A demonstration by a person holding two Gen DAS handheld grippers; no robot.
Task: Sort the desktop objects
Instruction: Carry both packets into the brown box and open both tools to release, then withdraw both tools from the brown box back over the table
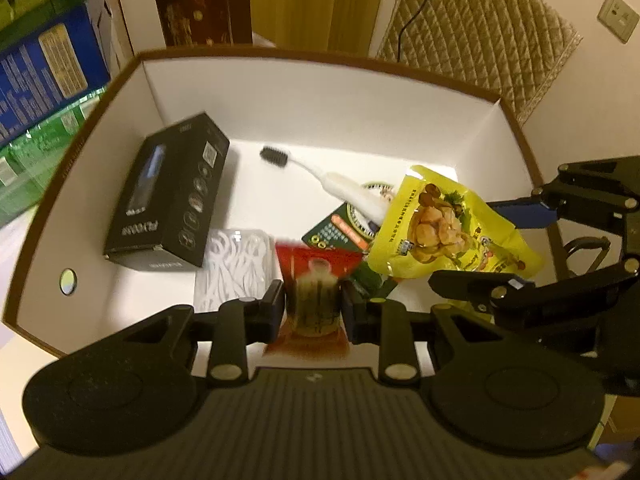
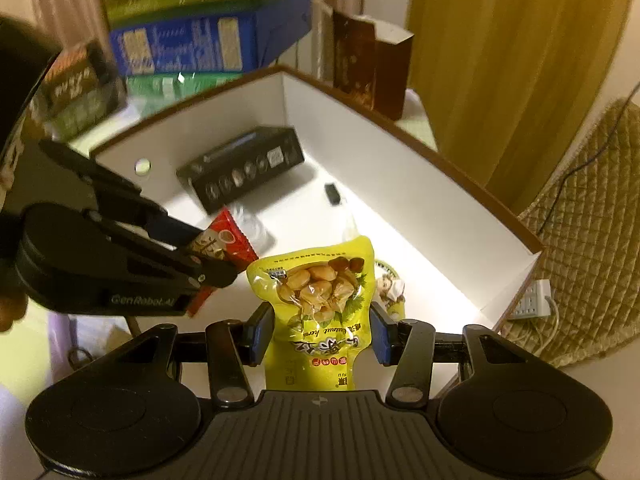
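**Grippers both loaded above the sorting box**

Left gripper (image 1: 313,306) clamped tight on a red snack packet (image 1: 314,280), pads pressed against the packet's narrow middle, jaws almost together. Packet blurred in the left wrist view, upright between the fingers, upper edge over the box floor. Seen from the right wrist view as well: same left gripper (image 2: 208,258) at left, angled down, red packet (image 2: 226,246) pinched at its tip.

Right gripper (image 2: 322,330) closed partway on a yellow chestnut pouch (image 2: 320,292), blue pads touching the pouch's two side edges, jaws held apart by its width. Pouch upright, printed face toward the camera, top corner over the box interior. In the left wrist view, right gripper (image 1: 516,242) reaching in from the right edge, pouch (image 1: 436,224) hanging tilted from it.

Underneath both: white-walled box with brown rim (image 1: 320,92), open on top. Already lying inside: black product carton (image 1: 168,196) toward the left wall, tilted; clear bag of white floss picks (image 1: 234,268) just beside it; white toothbrush with dark bristles (image 1: 320,176) lying diagonally mid-floor; green packet (image 1: 340,228) partly under the toothbrush handle and partly hidden by the yellow pouch. Round hole (image 1: 67,281) in the left wall.

Beyond the box: dark brown carton (image 1: 200,8), stacked blue and green boxes (image 1: 44,68) at left, quilted cushion (image 1: 480,40) at right.
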